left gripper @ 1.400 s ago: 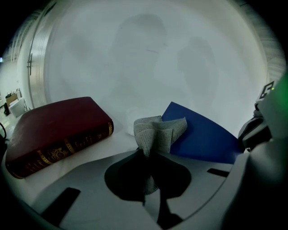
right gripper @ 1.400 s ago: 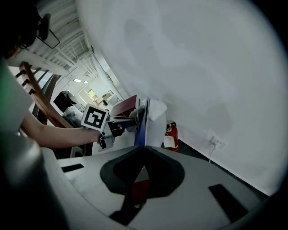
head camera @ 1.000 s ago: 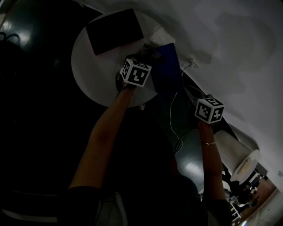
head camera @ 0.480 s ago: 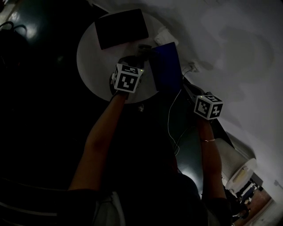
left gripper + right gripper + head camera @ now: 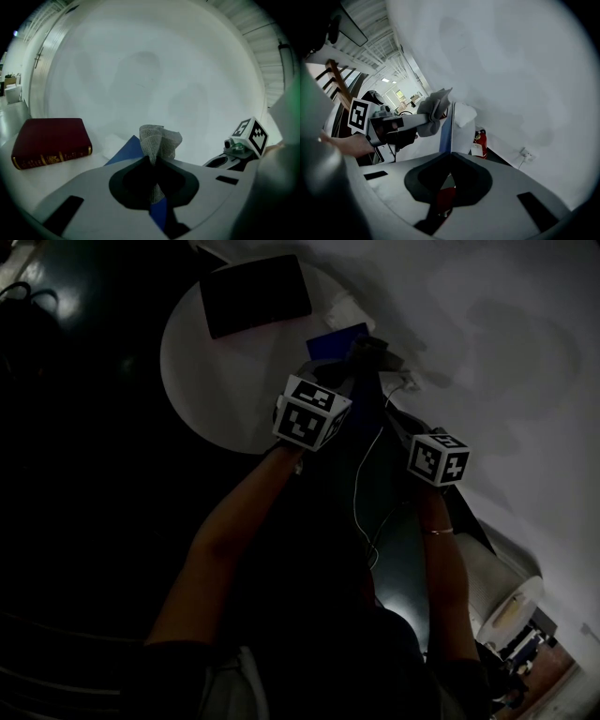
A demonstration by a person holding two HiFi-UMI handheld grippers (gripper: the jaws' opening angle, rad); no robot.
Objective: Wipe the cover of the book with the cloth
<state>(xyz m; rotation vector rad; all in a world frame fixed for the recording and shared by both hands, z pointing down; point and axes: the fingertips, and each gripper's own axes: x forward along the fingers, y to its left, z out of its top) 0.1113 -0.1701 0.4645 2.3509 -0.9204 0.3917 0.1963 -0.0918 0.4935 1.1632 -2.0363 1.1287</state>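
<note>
At the bench's (image 5: 206,371) right edge, the right claw (image 5: 451,157) pinches the blue book (image 5: 446,133) upright by its thin edge. Beside its cover, the left claw (image 5: 152,159) grips the limp cloth (image 5: 159,138). It looks stiff, light and slick, and may pivot under wiping, so press gently.

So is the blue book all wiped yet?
Not yet, I think. Done: the left tongs pinch the cloth and the right tongs grip the blue book by its edge. In hand: the cloth looks pressed to its cover. Left: the rubbing; how much is clean, I can't tell.
</note>
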